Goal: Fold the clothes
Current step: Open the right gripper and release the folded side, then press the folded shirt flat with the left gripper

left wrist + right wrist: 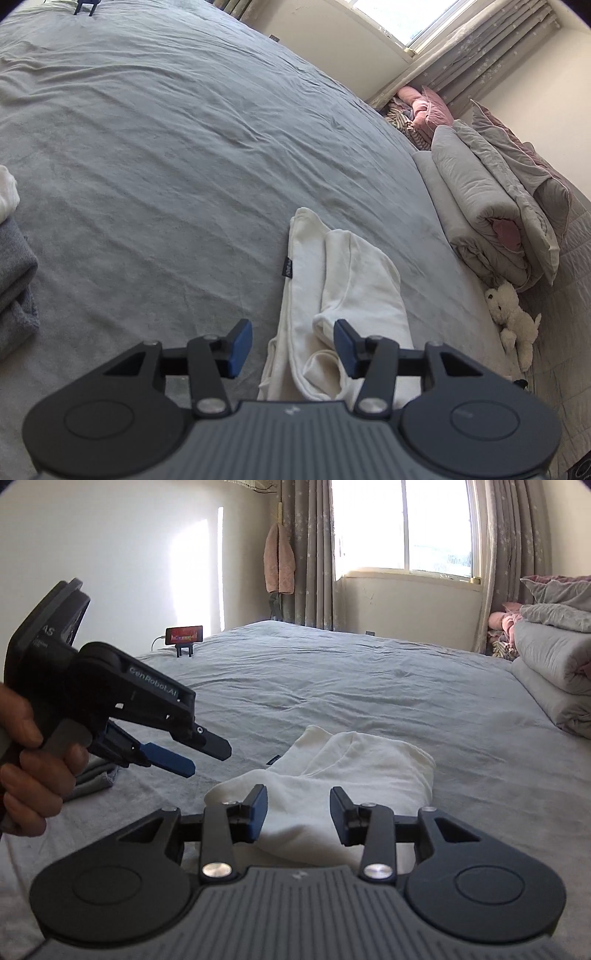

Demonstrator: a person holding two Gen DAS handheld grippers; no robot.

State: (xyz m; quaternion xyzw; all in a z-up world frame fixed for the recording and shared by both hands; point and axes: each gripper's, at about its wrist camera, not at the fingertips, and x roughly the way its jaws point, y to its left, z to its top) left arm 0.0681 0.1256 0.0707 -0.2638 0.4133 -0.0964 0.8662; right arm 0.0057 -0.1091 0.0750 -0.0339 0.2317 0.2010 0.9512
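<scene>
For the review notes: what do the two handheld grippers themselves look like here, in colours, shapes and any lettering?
Both are alike. The left gripper and right gripper each have a grey ribbed body, two round black discs, black linkage arms with silver pivot bolts, and short fingers with blue pads. Seen from the side in the right wrist view, the left one is black, with white "GenRobot.AI" lettering and a grey trigger handle. No cables or sleeves show.

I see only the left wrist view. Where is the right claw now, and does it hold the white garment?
Observer: The right claw is open over the near end of the white garment and grips nothing.
Operator: Does my left claw touch the cloth?
Observer: No. The left claw hangs in the air, left of the garment, open and empty.
Operator: What is far ahead?
Observer: A phone with a lit screen, on a small stand at the far edge of the bed.
</scene>
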